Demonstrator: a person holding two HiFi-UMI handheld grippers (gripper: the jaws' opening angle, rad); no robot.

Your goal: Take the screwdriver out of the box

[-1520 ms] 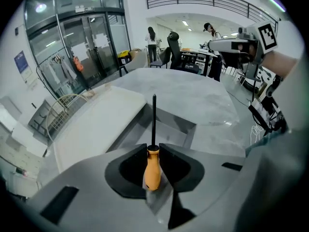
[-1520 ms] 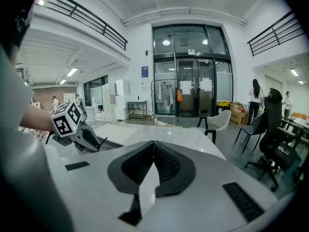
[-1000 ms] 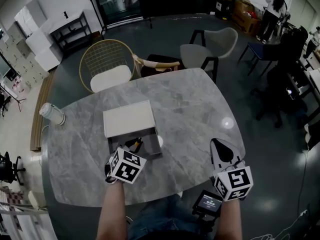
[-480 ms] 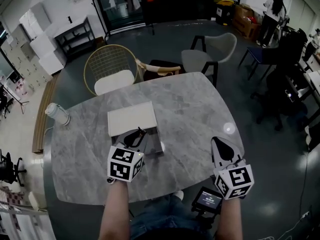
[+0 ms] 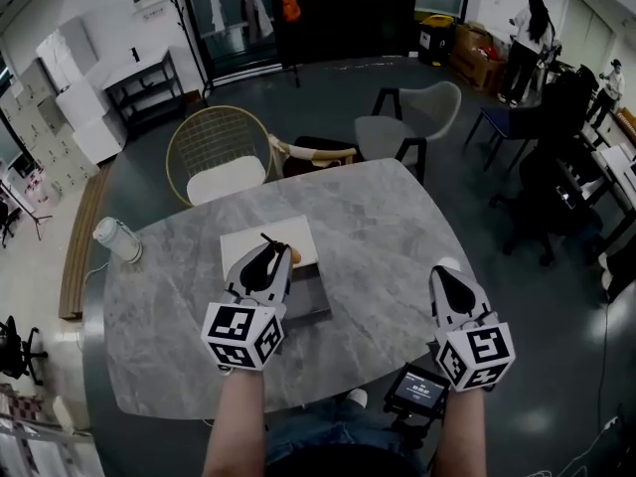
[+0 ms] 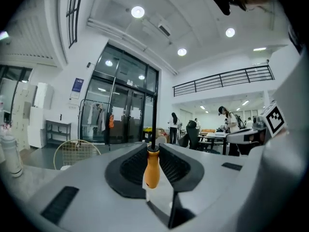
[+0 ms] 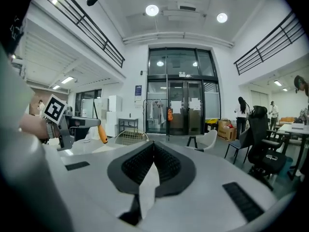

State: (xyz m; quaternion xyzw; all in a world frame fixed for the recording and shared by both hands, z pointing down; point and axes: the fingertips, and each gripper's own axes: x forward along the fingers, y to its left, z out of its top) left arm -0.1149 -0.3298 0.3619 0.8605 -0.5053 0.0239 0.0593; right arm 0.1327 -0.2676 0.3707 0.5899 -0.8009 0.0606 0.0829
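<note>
My left gripper is shut on the screwdriver, held up in the air above the box. In the left gripper view the orange handle sits pinched between the jaws, with the black shaft pointing straight up. The box is a grey open tray with its white lid lying just behind it on the marble table. My right gripper hovers over the table's right front edge, shut and holding nothing. In the right gripper view the orange handle shows at the left.
A white cylindrical bottle lies on the table's left end. A gold wire chair and a grey chair stand at the far side. A small screen device sits below the near edge. People stand far back right.
My left gripper has lifted out of the box with the screwdriver in it and risen up and forward. The right gripper has stayed nearly where it was.
</note>
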